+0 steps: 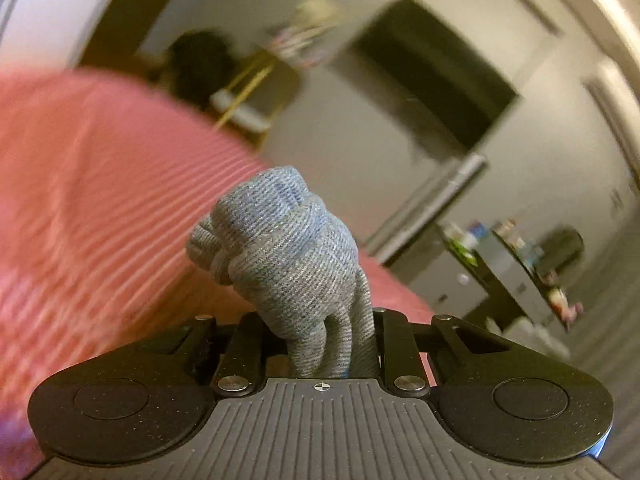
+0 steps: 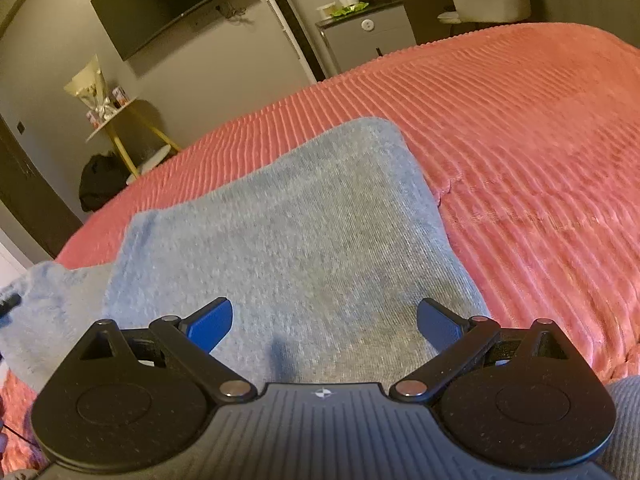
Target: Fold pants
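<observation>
Left tongs are clenched on a bunched wad of the grey-blue pants, lifted clear of the pink ribbed bedspread, which is blurred in that view. Right tongs are released, blue pads spread wide, with nothing between them. They hover low over the pants, which lie flat on the bedspread straight ahead of the right tongs, long axis running away toward the far edge of the bed. The right hand looks nearer the flat part. Beyond, a dark screen hangs on the wall.
</observation>
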